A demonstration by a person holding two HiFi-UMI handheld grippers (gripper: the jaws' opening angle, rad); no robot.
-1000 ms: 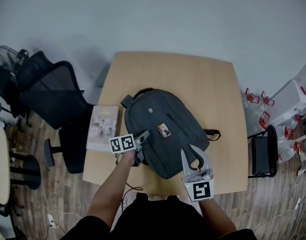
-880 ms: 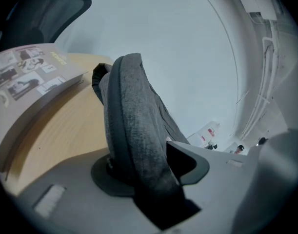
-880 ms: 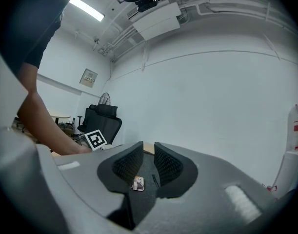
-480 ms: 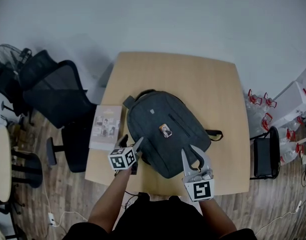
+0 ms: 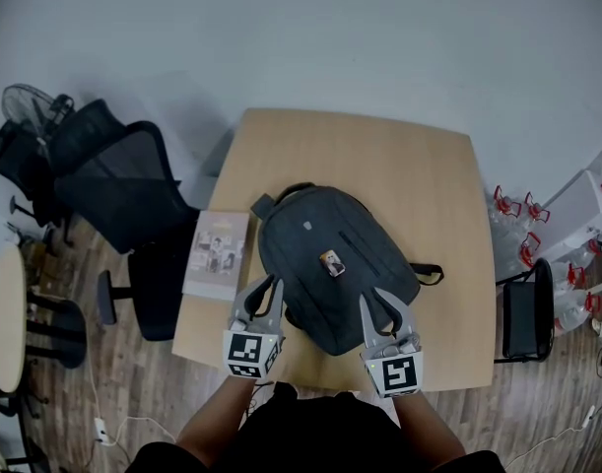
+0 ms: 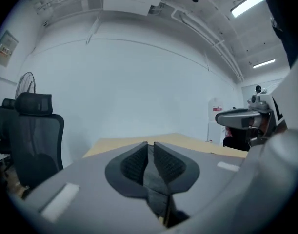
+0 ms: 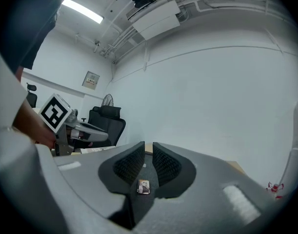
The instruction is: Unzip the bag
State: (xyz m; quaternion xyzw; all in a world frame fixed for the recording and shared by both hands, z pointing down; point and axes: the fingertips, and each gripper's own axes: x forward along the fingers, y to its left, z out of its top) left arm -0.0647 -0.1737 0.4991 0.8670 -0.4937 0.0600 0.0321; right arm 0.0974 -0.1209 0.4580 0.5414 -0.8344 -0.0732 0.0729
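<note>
Zipped dark grey cloth backpack point(image 5: 325, 264): left gripper point(image 5: 264, 290) at its seven o'clock, right gripper point(image 5: 378, 304) at five — jaws just narrowed to empty slits — next, pinch the zip pull.

Head view looks steeply down on the table point(image 5: 419, 166). Left gripper point(image 5: 265, 284) and right gripper point(image 5: 371, 296) cameras ride low at six o'clock, facing twelve, apparently sharing the far wall point(image 6: 139, 82).
</note>
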